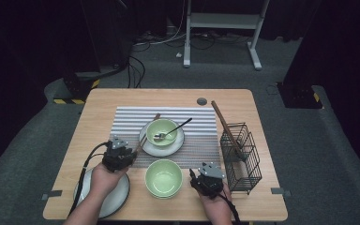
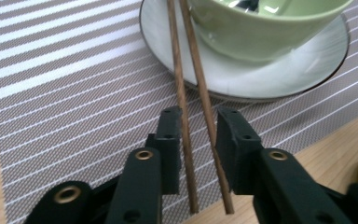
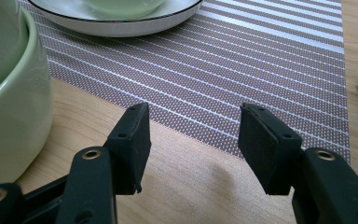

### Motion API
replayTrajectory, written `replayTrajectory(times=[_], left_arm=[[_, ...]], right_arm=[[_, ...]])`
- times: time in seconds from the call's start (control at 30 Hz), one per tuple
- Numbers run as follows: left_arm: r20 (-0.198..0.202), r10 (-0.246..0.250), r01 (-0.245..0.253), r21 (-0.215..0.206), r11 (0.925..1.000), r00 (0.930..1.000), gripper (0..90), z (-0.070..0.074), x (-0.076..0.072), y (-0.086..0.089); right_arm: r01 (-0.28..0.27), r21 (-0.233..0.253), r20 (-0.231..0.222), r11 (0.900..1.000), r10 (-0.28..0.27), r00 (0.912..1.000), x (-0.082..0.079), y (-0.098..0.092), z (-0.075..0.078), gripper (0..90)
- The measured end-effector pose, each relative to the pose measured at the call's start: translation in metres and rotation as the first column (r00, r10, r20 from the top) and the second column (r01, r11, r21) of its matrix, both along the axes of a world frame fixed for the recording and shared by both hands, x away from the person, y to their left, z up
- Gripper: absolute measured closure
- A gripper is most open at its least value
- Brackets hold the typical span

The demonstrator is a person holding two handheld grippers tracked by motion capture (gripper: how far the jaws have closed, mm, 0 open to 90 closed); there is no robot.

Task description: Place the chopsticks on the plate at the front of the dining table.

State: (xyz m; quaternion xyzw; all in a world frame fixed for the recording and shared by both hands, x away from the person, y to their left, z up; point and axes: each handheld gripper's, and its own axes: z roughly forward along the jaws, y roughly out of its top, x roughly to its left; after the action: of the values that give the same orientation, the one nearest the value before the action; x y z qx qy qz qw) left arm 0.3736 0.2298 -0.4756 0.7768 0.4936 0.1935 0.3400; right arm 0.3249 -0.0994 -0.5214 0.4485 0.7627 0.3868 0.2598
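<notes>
While jaws straddle: left gripper [image 2: 198,140] partly apart around two chopsticks [image 2: 191,93], grip unclear.
Chopsticks: tips on plate [image 2: 279,74] rim, beside bowl [image 2: 265,28].
Right gripper [image 3: 193,140]: wide apart, empty, near placemat [image 3: 242,60].
Hidden: bowl's top cut off.

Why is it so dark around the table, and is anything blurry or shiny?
High view: light falls on the table; the room behind is dark. Left gripper view: chopsticks sharp, plate shiny, gripper base soft. Right gripper view: green bowl blurred.
</notes>
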Motion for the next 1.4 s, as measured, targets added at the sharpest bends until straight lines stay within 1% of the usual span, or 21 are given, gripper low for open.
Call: replayTrajectory(times=[0.1, 0.3, 0.4, 0.47, 0.63, 0.83, 1.27, 1.4], left_arm=[[-0.008, -0.005, 0.005, -0.002, 1.0, 1.0, 60.0, -0.002, 0.003, -0.002], [-0.033, -0.007, 0.008, 0.014, 0.9999, 0.9994, 58.1, -0.009, 0.01, -0.006], [-0.041, -0.005, 0.006, 0.025, 0.9997, 0.9992, 59.6, -0.012, 0.012, -0.007], [-0.042, 0.0, 0.001, 0.029, 0.9996, 0.9991, 62.9, -0.013, 0.012, -0.007], [-0.042, -0.004, 0.005, 0.031, 0.9995, 0.9991, 68.3, -0.013, 0.012, -0.007], [-0.044, -0.015, 0.016, 0.03, 0.9994, 0.9989, 72.2, -0.014, 0.01, -0.008], [-0.047, -0.033, 0.034, 0.024, 0.9991, 0.9983, 73.5, -0.013, 0.007, -0.01], [-0.052, -0.044, 0.045, 0.015, 0.9989, 0.9977, 71.2, -0.013, 0.004, -0.01]], right_arm=[[-0.002, -0.004, 0.001, 1.0, 0.002, 1.0, 0.0, 0.0, 0.0, 43.5], [-0.003, -0.004, 0.001, 1.0, 0.003, 1.0, 0.0, 0.0, 0.0, 43.5], [-0.003, -0.004, 0.0, 1.0, 0.003, 1.0, 0.0, 0.0, 0.0, 43.5], [-0.002, -0.002, 0.0, 1.0, 0.002, 1.0, 0.0, 0.0, 0.0, 43.5], [-0.004, -0.003, 0.001, 1.0, 0.004, 1.0, 0.0, 0.0, 0.0, 43.5], [-0.004, -0.004, 0.001, 1.0, 0.004, 1.0, 0.0, 0.0, 0.0, 43.5], [-0.006, -0.004, 0.002, 1.0, 0.006, 1.0, 0.0, 0.0, 0.0, 43.5], [-0.006, -0.005, 0.0, 1.0, 0.006, 1.0, 0.0, 0.0, 0.0, 43.5]])
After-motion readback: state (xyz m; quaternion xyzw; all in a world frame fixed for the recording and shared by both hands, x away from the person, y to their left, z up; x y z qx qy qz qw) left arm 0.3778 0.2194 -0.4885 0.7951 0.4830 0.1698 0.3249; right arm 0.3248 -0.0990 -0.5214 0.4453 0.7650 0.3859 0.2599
